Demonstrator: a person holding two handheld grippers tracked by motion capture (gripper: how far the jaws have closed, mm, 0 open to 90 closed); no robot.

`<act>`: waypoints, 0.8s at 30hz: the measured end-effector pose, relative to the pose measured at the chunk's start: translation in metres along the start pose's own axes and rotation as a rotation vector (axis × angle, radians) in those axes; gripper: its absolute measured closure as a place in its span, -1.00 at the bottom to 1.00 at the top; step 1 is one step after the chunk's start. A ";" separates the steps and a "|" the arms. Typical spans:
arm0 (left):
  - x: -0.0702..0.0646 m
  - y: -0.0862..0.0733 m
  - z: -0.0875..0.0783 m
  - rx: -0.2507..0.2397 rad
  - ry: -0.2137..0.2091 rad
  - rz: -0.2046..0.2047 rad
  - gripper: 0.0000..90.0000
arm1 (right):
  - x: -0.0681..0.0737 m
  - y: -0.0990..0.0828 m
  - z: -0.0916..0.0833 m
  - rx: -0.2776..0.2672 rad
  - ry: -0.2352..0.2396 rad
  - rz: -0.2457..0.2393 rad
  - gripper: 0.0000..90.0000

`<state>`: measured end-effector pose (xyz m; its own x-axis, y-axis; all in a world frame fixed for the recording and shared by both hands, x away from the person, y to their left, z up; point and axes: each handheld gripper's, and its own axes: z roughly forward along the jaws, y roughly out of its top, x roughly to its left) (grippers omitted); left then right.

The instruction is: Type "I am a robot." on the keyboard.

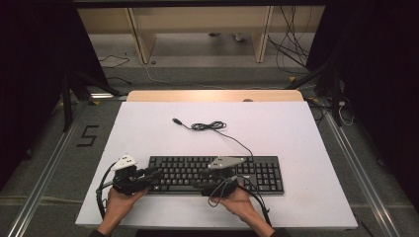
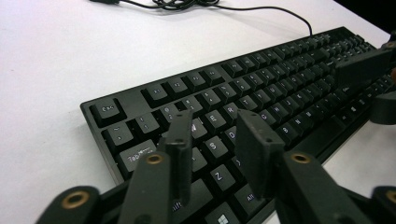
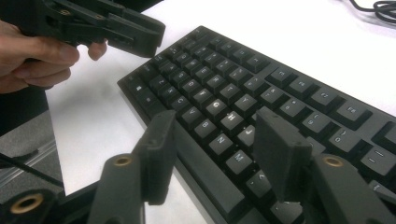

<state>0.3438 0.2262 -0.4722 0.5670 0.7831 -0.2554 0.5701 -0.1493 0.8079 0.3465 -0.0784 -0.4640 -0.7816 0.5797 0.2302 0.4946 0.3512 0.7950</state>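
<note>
The flat black plastic keyboard (image 1: pixel 217 174) lies at the lower centre of the white counter (image 1: pixel 148 133). Both the left hand-held gripper (image 2: pixel 215 140) and the right hand-held gripper (image 3: pixel 215 140) hover over its keys, jaws apart and empty. Pressing a key cleanly probably needs jaws together and a straight descent.

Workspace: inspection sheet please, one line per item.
Surface: white table top, wooden strip at its far edge.
Job's things: black keyboard flat near the front edge.
Clutter: nothing seen.
Grippers: left claw over the keyboard's left end, jaws apart, nothing between them; right claw over the middle keys, jaws apart, nothing between them.
Cables: keyboard cable loosely bunched behind it, plug free on the table.
Surroundings: grey floor, loose wires, wooden frame beyond.
</note>
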 end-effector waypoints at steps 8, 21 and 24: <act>-0.001 0.000 0.006 0.032 0.012 0.023 0.80 | -0.002 -0.002 -0.007 -0.008 -0.013 0.010 -0.06; 0.000 -0.001 0.015 0.083 0.025 0.025 0.97 | -0.002 -0.005 -0.014 -0.019 -0.023 0.012 -0.11; 0.000 -0.001 0.016 0.091 0.026 0.025 0.97 | -0.002 -0.005 -0.014 -0.018 -0.022 0.012 -0.12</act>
<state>0.3534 0.2168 -0.4813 0.5671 0.7935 -0.2209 0.6081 -0.2224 0.7621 0.3402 -0.0917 -0.4606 -0.7672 0.5998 0.2274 0.4965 0.3309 0.8025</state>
